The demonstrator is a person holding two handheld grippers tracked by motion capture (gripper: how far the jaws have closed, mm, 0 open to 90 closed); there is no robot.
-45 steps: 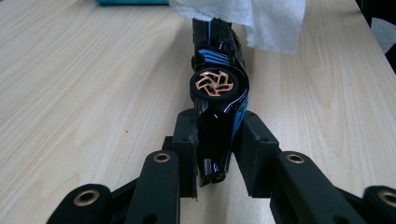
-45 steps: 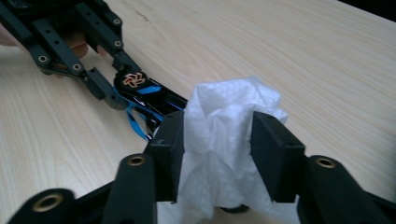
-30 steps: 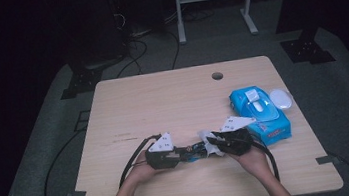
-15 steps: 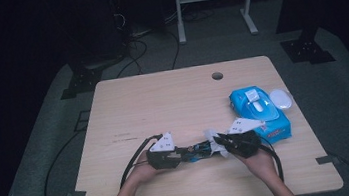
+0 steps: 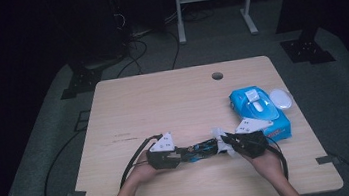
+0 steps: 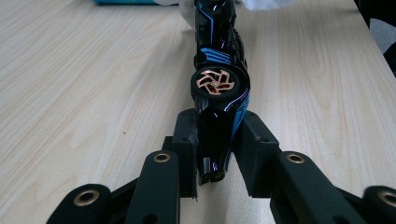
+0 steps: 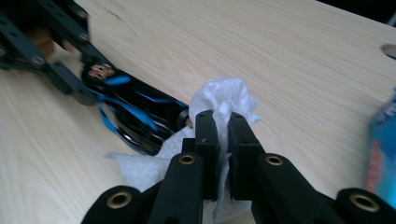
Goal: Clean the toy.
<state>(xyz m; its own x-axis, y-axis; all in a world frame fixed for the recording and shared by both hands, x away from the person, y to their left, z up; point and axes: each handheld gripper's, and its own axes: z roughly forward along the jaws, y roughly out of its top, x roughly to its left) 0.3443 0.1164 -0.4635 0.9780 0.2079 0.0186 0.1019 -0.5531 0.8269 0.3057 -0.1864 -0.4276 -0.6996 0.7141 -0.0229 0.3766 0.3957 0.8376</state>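
Here a black and blue toy car is held steady at one end while a white wipe is brought to its other end.

The car lies on its side low over the desk, near the front edge, between the two tools. The left tool is clamped on one end of it, just beyond a copper-spoked wheel, seemingly to keep the body from turning under the cloth. The right tool is closed on the bunched wipe, which touches the car's far end, probably for cleaning. Well to the right rests a blue wipes pack, with a white lid beside it.
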